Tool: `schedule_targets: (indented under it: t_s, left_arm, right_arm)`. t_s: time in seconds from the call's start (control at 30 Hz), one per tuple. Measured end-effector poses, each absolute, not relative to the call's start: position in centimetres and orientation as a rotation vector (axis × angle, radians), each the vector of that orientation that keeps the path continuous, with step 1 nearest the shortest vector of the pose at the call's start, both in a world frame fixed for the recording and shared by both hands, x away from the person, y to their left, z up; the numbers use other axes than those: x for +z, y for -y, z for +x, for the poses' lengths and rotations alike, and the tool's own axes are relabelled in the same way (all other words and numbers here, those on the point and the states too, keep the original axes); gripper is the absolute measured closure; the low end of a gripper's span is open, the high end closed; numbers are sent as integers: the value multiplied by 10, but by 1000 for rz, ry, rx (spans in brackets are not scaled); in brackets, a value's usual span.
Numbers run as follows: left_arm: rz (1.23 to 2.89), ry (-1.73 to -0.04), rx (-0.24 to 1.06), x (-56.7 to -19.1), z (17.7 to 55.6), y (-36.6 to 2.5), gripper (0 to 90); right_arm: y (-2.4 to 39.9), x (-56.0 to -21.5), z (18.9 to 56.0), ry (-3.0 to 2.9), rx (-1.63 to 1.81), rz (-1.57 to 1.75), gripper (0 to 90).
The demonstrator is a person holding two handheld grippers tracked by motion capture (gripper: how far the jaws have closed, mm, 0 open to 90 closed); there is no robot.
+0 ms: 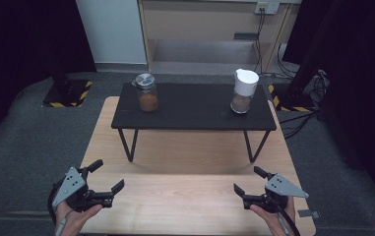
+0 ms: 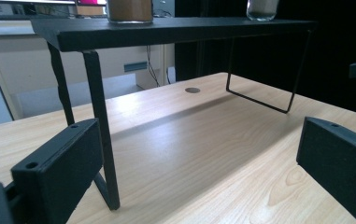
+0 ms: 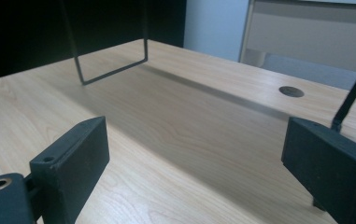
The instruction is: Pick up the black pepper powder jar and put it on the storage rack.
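A glass jar (image 1: 146,93) with a metal lid and brown contents stands at the left end of a black shelf (image 1: 195,108); its base shows in the left gripper view as the jar (image 2: 129,11). A white-capped container (image 1: 244,91) stands at the shelf's right end, seen too as the container (image 2: 261,9). My left gripper (image 1: 108,175) rests open at the near left of the wooden table (image 1: 185,201), nothing between its jaws. My right gripper (image 1: 250,180) is open at the near right, also with nothing in it. From their own cameras, the left gripper (image 2: 199,163) and right gripper (image 3: 194,163) face bare wood.
The shelf stands on thin black wire legs (image 1: 127,145) over the table's far half, leaving a gap beneath. A round cable hole (image 2: 192,90) sits in the tabletop. Grey carpet surrounds the table; a cabinet and cables are behind.
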State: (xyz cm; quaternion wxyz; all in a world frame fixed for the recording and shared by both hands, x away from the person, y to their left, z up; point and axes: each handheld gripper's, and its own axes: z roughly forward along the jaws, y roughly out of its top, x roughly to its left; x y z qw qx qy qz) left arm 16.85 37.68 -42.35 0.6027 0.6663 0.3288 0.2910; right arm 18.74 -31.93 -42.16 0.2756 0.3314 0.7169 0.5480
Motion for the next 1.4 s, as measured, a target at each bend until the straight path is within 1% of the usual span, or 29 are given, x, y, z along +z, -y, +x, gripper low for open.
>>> schedule_targets:
  t_s: [0.57, 1.4]
  left_arm:
    - [1493, -790, 689, -426, 166, -382, 0]
    - [1508, -769, 666, -426, 170, -380, 0]
  right_arm:
    - [329, -425, 178, -1808, 1487, 974, 78]
    - [327, -426, 181, -1835, 1496, 944, 78]
